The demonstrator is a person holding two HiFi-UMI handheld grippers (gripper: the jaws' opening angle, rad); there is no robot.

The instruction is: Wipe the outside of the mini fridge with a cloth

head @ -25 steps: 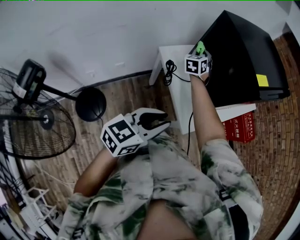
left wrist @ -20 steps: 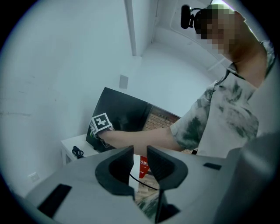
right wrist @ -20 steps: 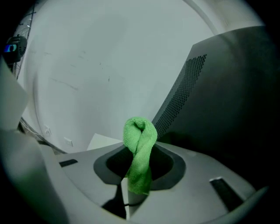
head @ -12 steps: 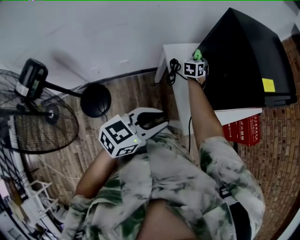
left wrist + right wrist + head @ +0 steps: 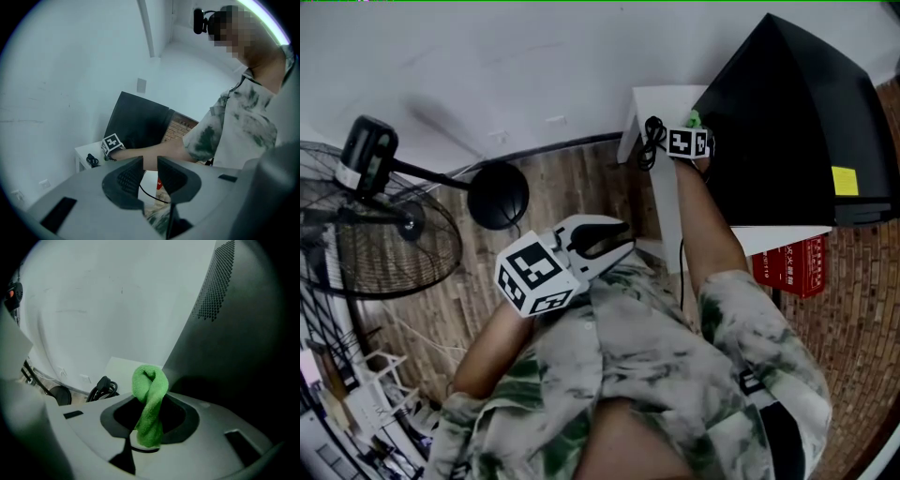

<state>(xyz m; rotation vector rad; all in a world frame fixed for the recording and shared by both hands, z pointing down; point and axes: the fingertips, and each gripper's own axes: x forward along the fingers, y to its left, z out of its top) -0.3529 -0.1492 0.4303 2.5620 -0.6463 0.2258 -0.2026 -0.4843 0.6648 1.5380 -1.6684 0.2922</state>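
The black mini fridge (image 5: 787,122) stands on a white table (image 5: 649,105) by the wall. My right gripper (image 5: 694,125) is shut on a green cloth (image 5: 695,118), held against the fridge's left side low down near the tabletop. In the right gripper view the twisted cloth (image 5: 150,399) sticks up between the jaws of this gripper (image 5: 149,420), with the fridge's dark wall (image 5: 234,333) just to its right. My left gripper (image 5: 626,236) hovers in front of the person's chest, slightly open and holding nothing. In its own view the left gripper (image 5: 150,171) faces the fridge (image 5: 136,122).
A coiled black cable (image 5: 649,141) lies on the table beside the right gripper. A standing fan (image 5: 366,225) with a round base (image 5: 499,195) is at the left on the wood floor. A red box (image 5: 792,262) sits under the table at the right.
The right gripper with the cloth has slid down the fridge's left side toward the tabletop. The left gripper has hardly moved.
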